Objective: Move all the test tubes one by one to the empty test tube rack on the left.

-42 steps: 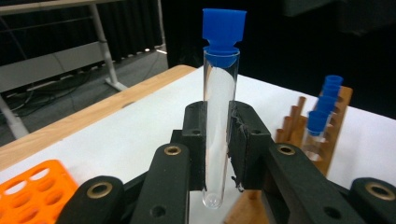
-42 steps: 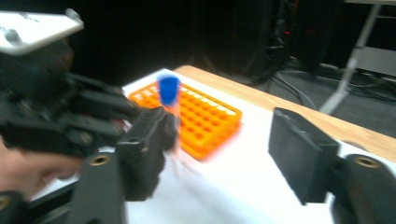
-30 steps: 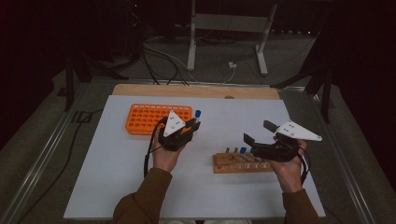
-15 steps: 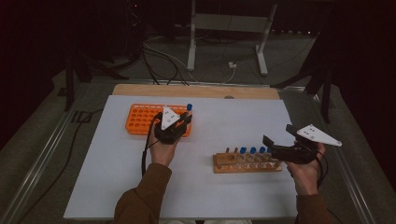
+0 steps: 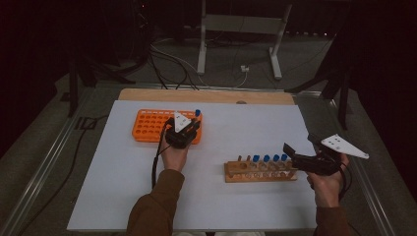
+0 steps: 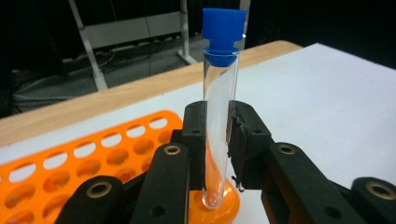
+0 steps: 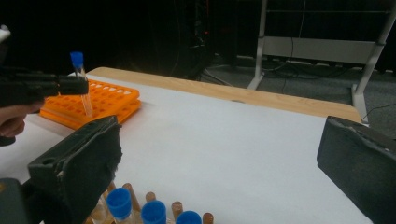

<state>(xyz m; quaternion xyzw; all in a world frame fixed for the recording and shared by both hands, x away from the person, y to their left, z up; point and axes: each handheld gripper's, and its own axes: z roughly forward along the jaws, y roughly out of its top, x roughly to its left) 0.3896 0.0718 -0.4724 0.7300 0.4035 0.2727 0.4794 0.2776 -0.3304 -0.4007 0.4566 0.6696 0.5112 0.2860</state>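
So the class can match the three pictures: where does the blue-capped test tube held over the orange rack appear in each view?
High view: test tube at the orange rack's right end.
Left gripper view: test tube at centre, between the fingers.
Right gripper view: test tube at upper left.
Shared landmark: the orange rack.

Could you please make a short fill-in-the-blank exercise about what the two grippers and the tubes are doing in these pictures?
1. The left gripper is shut on a clear test tube with a ____ cap.
2. The tube's bottom is at a corner hole of the ____ rack.
3. The right gripper has its jaws ____.
4. It hovers by the ____ rack of capped tubes.

Missing words: blue; orange; open; wooden
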